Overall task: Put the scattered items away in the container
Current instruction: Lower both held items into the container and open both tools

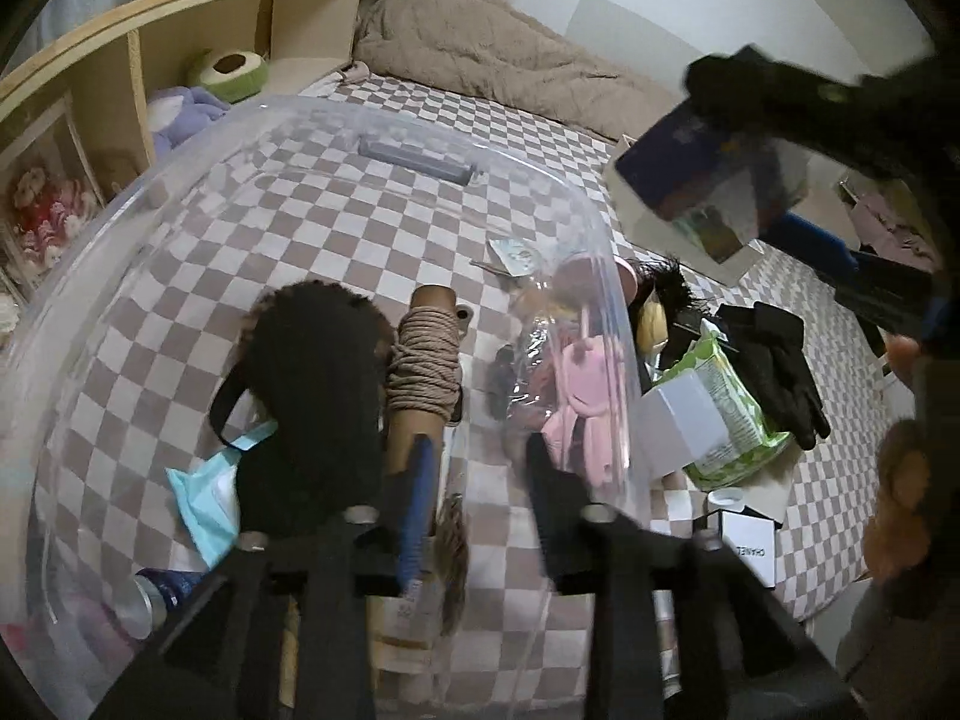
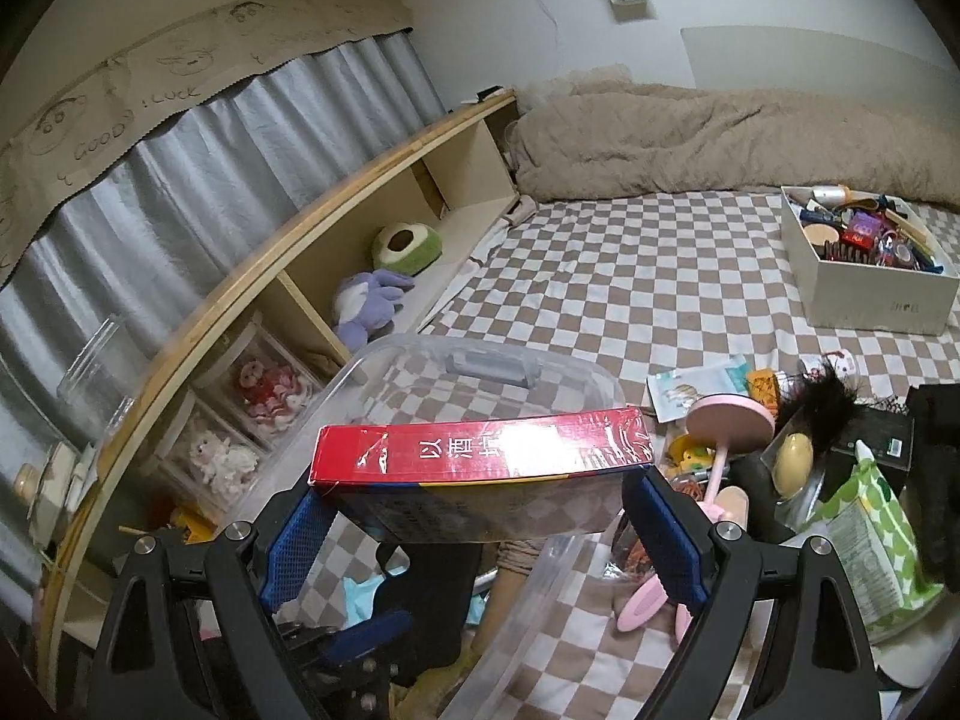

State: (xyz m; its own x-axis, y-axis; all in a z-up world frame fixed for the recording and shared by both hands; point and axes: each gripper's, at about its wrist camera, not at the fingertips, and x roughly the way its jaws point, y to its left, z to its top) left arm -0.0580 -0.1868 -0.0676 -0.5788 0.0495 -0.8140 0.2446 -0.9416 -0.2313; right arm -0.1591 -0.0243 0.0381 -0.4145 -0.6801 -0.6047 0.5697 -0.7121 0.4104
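Note:
A clear plastic container stands on the checkered bed. Inside it lie a black fluffy item, a cardboard tube wound with rope, a pale blue tissue pack and a can. My left gripper is down inside the container, open, with a brown bristly piece lying loose between its fingers. My right gripper is shut on a red box and holds it level over the container's rim. In the left wrist view the same box hangs at the upper right.
Right of the container lie a pink stand mirror, a green wipes pack, black gloves, a black feathery item and small white boxes. A white box of cosmetics sits further back. A wooden shelf holds plush toys.

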